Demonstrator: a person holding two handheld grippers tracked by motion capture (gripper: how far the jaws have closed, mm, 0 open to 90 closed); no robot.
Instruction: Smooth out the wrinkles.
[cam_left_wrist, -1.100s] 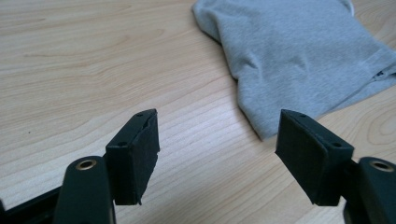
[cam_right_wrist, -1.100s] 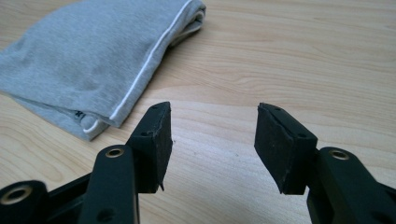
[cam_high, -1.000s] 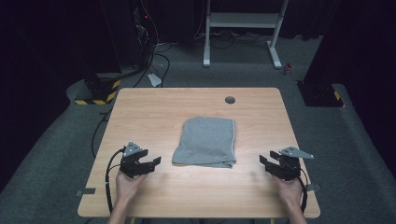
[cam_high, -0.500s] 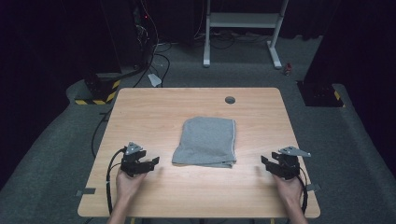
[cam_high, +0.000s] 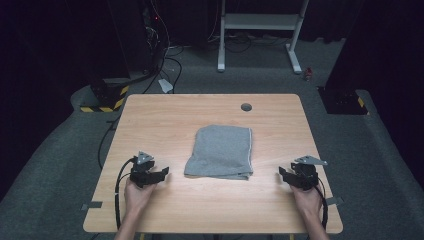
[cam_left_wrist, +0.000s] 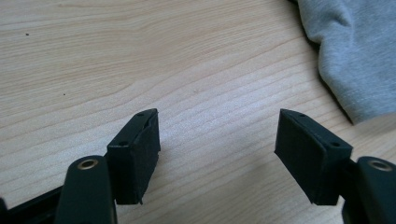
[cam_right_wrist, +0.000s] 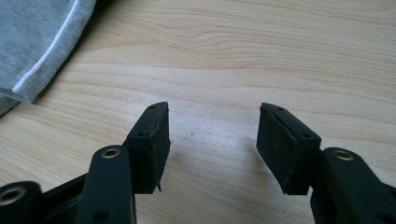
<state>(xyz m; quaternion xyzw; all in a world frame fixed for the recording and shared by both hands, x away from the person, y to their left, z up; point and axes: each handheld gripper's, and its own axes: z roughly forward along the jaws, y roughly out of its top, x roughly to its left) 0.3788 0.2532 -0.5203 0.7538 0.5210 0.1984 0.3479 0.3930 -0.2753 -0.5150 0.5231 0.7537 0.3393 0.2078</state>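
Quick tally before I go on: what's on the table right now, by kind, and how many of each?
Folded grey cloth: 1
Hand-held gripper, both open and with nothing between the jaws: 2 (left, right)
Round hole in the tabletop: 1
Total: 4

Open left gripper (cam_left_wrist: 217, 154) over bare table (cam_left_wrist: 140, 56), grey cloth (cam_left_wrist: 355, 51) ahead right.

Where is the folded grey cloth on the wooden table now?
In the high view, the folded grey cloth lies mid-table, between the left gripper and the right gripper.
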